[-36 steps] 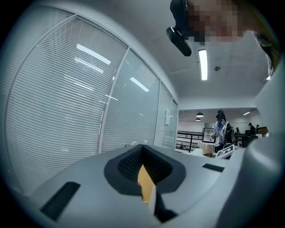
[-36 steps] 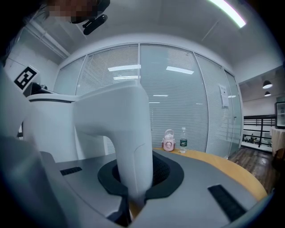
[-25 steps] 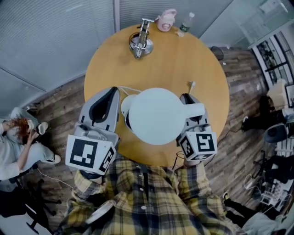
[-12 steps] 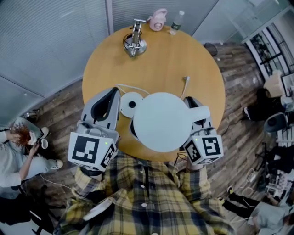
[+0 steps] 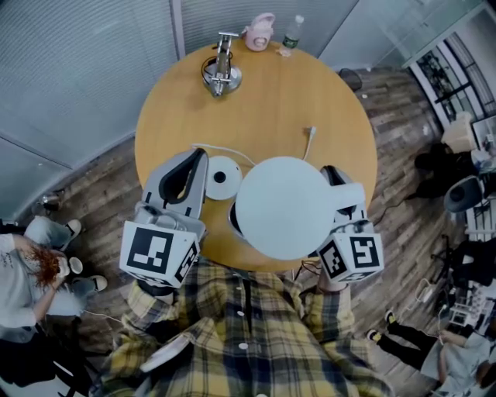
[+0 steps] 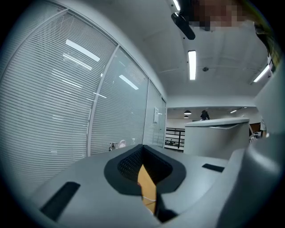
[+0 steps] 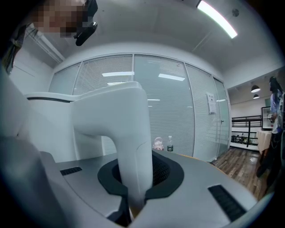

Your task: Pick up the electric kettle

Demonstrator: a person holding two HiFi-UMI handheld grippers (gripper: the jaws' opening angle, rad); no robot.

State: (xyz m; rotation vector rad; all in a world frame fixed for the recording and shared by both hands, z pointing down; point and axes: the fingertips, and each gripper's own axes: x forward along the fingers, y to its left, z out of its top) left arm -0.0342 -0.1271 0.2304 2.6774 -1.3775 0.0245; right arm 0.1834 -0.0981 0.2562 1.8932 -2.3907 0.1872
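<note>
White electric kettle (image 5: 285,205), held over round wooden table (image 5: 310,85) beside its power base (image 5: 221,177); handle (image 7: 131,133) clamped in right gripper (image 5: 332,177). Left gripper (image 5: 200,160) closed, empty.

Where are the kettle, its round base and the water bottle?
kettle (image 5: 287,208), head view, middle of its white lid.
round base (image 5: 231,170), head view, white surface beside its dark centre.
water bottle (image 5: 291,34), head view, its clear body.

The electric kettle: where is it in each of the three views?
Head view: kettle at centre, handle to the right.
Left gripper view: its body at right.
Right gripper view: handle between the fingers, body left.
Shared landmark: pink container beyond the table.
</note>
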